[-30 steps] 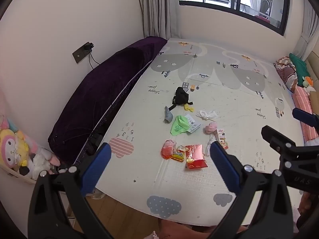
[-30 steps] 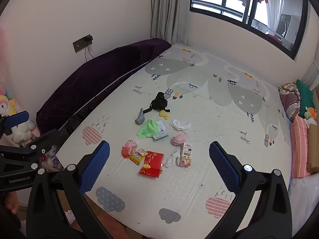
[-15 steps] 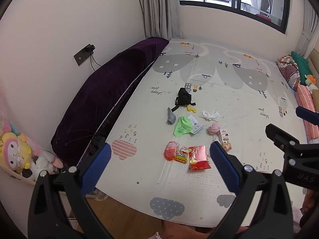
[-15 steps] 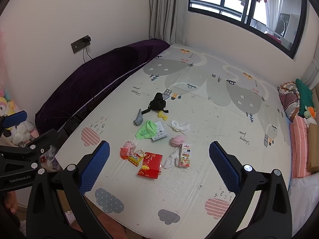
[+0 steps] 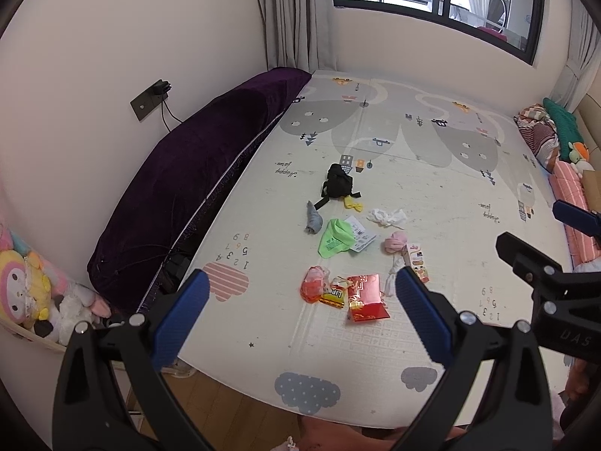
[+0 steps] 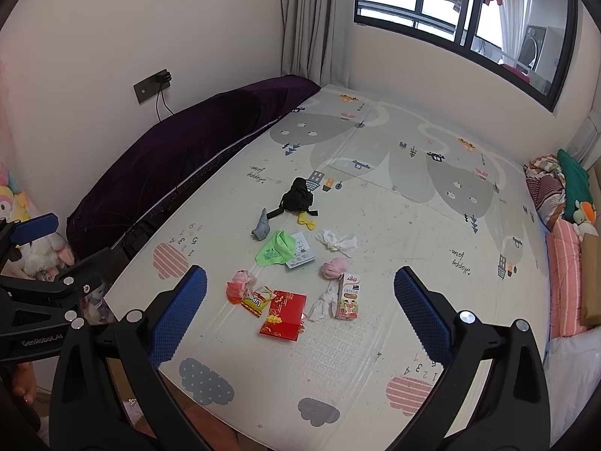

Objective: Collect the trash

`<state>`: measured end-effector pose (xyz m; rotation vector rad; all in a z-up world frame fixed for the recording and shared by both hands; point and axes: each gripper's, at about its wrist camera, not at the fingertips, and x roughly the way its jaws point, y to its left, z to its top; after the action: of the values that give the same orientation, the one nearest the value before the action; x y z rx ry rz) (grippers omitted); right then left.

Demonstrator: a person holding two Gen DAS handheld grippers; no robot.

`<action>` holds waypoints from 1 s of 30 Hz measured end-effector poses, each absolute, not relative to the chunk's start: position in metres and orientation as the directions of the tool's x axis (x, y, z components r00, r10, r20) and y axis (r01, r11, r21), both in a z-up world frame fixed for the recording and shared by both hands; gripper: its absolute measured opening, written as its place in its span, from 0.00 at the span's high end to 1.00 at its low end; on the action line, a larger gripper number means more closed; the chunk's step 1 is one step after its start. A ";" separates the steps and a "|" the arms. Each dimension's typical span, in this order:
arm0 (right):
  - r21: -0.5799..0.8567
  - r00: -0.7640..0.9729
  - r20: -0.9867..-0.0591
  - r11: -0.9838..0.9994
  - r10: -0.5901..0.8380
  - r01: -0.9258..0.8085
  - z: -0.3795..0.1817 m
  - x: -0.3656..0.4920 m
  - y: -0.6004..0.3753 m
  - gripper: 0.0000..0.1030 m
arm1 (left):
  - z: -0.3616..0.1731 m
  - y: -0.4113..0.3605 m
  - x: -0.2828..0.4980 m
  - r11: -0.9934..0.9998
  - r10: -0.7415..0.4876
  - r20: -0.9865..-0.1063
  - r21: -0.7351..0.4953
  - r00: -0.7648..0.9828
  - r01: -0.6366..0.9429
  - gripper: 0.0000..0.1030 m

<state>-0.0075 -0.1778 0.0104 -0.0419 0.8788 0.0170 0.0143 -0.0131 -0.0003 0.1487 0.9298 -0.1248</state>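
Plainly, nothing has been collected yet: every scrap lies loose on the play mat (image 5: pixel 432 195), and no bin or bag for it shows in either view. The left tool (image 5: pixel 300 312) hangs released above the near edge of the mat, blue pads spread wide with nothing between them; the right tool (image 6: pixel 300 310) is likewise released and empty, hovering over the same near edge. Each tool shows at the edge of the other's view.

The litter sits in 1 loose cluster near the middle of the mat's near half. Nearest the tools is a red packet (image 6: pixel 283 314), flat, its long axis running roughly from the near edge away toward the window, tilted a little to the right. Touching its left side is a yellow snack wrapper (image 6: pixel 257 300), and just beside that an orange crumpled wrapper (image 6: pixel 238 287). To the right stands out a small carton (image 6: pixel 348 297) lying on its side, long axis also pointing away from the tools, with a white tissue (image 6: pixel 319 302) just beside it and a pink wad (image 6: pixel 334 267) at its far end. Farther back lie a green cloth (image 6: pixel 276 248) overlapping a white label card (image 6: pixel 300 251), a second crumpled tissue (image 6: pixel 336 240), a grey sock (image 6: pixel 261 225), a yellow bow (image 6: pixel 306 220) and a black bundle (image 6: pixel 298 197).

All of it is left to do; the red packet looks the closest first pick.
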 end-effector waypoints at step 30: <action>-0.034 0.644 -0.765 0.999 -0.008 -0.028 0.012 -0.008 -0.175 0.06 | -0.001 -0.012 0.015 0.982 -0.041 -0.797 0.079 0.603 0.172 0.04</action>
<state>-0.0083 -0.1749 0.0118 -0.0440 0.8714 0.0111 0.0145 -0.0121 -0.0012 0.1531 0.9165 -0.1238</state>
